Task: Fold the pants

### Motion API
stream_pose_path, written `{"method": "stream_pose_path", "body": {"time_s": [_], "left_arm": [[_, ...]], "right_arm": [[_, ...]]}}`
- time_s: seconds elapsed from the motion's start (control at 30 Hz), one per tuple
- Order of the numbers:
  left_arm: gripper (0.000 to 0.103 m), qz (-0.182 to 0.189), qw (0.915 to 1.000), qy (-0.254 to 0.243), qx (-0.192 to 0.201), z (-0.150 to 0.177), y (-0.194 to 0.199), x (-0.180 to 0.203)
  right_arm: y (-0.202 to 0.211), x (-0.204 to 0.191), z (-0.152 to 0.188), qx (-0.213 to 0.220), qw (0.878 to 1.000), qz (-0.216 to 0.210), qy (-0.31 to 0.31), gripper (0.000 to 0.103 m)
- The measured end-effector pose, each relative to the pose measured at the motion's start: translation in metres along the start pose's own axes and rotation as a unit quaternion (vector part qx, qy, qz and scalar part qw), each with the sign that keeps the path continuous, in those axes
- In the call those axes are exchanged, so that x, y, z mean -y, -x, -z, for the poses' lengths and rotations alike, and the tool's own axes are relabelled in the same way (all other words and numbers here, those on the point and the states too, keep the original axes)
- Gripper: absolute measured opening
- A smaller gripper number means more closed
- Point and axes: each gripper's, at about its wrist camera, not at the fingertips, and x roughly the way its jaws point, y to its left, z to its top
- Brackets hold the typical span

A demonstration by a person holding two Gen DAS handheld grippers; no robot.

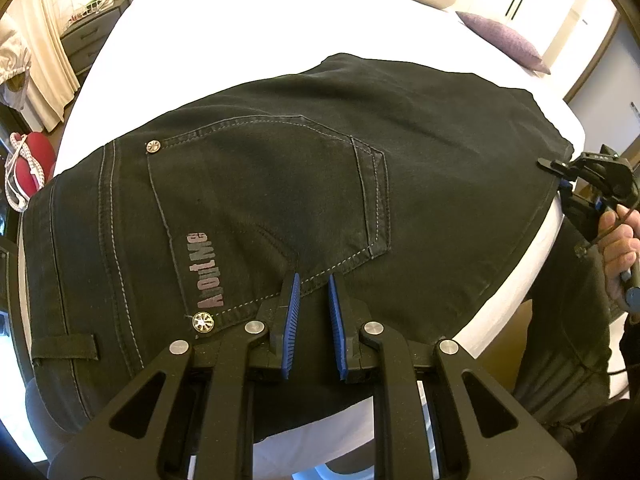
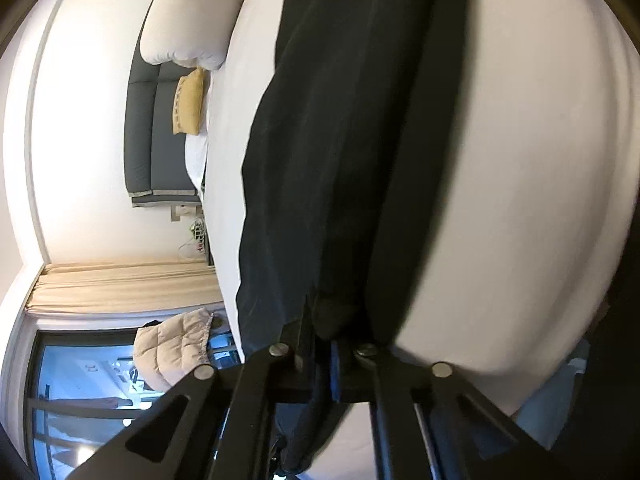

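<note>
Gripping now: your right hand-held gripper (image 2: 320,344) is clamped tight on a bunched fold of the black pants (image 1: 304,184); dark cloth fills the gap between its fingers in the right wrist view. From the left wrist view the same tool (image 1: 560,174) sits at the far right edge of the garment, where the leg runs off the side of the bed (image 1: 248,28).

Your left hand-held gripper (image 1: 314,312) hangs over the seat area, just past the back pocket (image 1: 264,208). Its blue pads (image 1: 291,316) stand a narrow gap apart with nothing pinched; whether the tips touch the cloth I can't tell.

The pants lie spread flat across the white bed, back side up, waistband (image 1: 64,280) toward the left, one leg hanging off the near right edge.

Handling judgement: denim, so fairly heavy, limp but with stiff seams. Not fragile, not slippery against ribbed pads. A single-layer pinch will drag and sag. Take hold at doubled seams: the waistband edge or the outseam with your left, the hem or leg seam with your right. Lift both ends together, or the hanging leg's weight pulls the fold askew.
</note>
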Motion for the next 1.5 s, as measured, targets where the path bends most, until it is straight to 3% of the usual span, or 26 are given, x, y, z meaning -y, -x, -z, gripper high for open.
{"method": "stream_pose_path", "body": {"time_s": [0.23, 0.47, 0.57, 0.8, 0.87, 1.03, 1.23, 1.4, 1.5], "left_arm": [[0.015, 0.000, 1.0000, -0.001, 0.000, 0.000, -0.001, 0.000], [0.015, 0.000, 1.0000, 0.000, -0.001, 0.000, -0.002, -0.001], [0.015, -0.002, 1.0000, 0.000, -0.002, 0.000, -0.002, -0.001], [0.015, -0.004, 1.0000, -0.004, -0.004, -0.002, -0.004, 0.000], [0.015, -0.006, 1.0000, -0.005, -0.006, -0.003, -0.004, 0.001], [0.015, -0.006, 1.0000, -0.005, -0.006, -0.003, -0.004, 0.001], [0.015, -0.006, 1.0000, -0.006, -0.005, -0.002, -0.004, 0.000], [0.015, -0.003, 1.0000, -0.002, 0.000, -0.001, -0.005, -0.002], [0.015, -0.002, 1.0000, -0.001, 0.000, -0.001, -0.005, -0.003]], "right_arm": [[0.006, 0.008, -0.001, 0.004, 1.000, -0.016, -0.012, 0.004], [0.029, 0.013, -0.053, 0.090, 0.995, -0.024, -0.037, 0.007], [0.042, 0.025, -0.063, 0.111, 0.992, -0.020, -0.059, 0.001], [0.048, 0.028, -0.069, 0.131, 0.990, -0.020, -0.055, 0.001], [0.053, 0.028, -0.079, 0.144, 0.988, -0.020, -0.057, 0.005], [0.068, 0.036, -0.103, 0.170, 0.984, -0.005, -0.059, 0.003], [0.087, 0.056, -0.121, 0.217, 0.971, -0.020, -0.101, 0.001], [0.099, 0.051, -0.124, 0.238, 0.968, 0.012, -0.084, 0.001], [0.118, 0.062, -0.126, 0.284, 0.951, 0.029, -0.117, 0.006]]}}
